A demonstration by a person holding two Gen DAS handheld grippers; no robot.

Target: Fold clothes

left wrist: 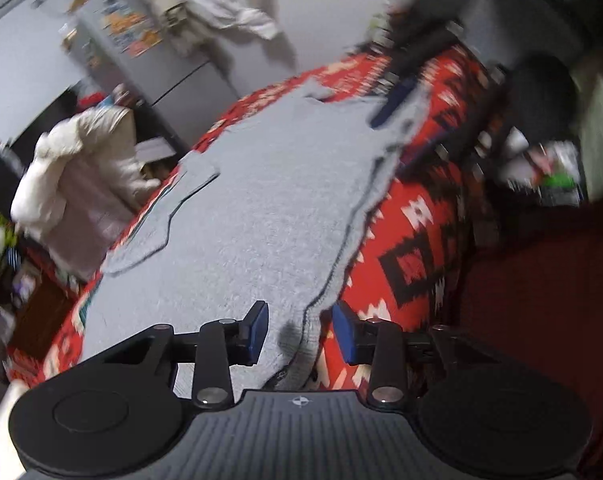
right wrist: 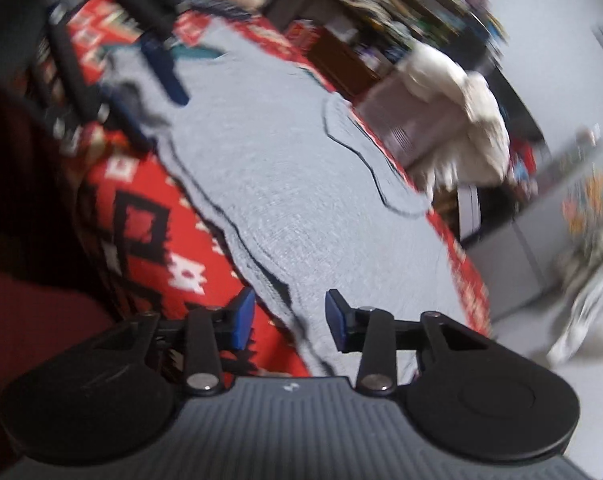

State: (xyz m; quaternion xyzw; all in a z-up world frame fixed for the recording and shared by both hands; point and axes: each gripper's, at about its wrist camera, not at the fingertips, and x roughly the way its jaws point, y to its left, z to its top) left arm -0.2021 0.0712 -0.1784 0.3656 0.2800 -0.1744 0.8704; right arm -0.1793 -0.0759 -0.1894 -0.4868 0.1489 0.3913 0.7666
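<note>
A grey knit garment point(left wrist: 269, 184) lies spread flat on a table under a red patterned cloth point(left wrist: 413, 248). My left gripper point(left wrist: 301, 332) is open, and its blue pads straddle the garment's near edge at one end. At the other end of that edge, my right gripper point(right wrist: 289, 320) is also open astride the grey garment point(right wrist: 285, 184). Each gripper shows in the other's view: the right gripper point(left wrist: 407, 128) far off, the left gripper point(right wrist: 147, 94) at upper left. Both views are blurred by motion.
A white jacket point(left wrist: 73, 168) is draped over a seat beyond the table's far side. A grey fridge with magnets point(left wrist: 113, 40) stands behind. A person's dark red clothing point(left wrist: 541, 320) is close by the table. Cluttered shelves point(right wrist: 401, 20) line the wall.
</note>
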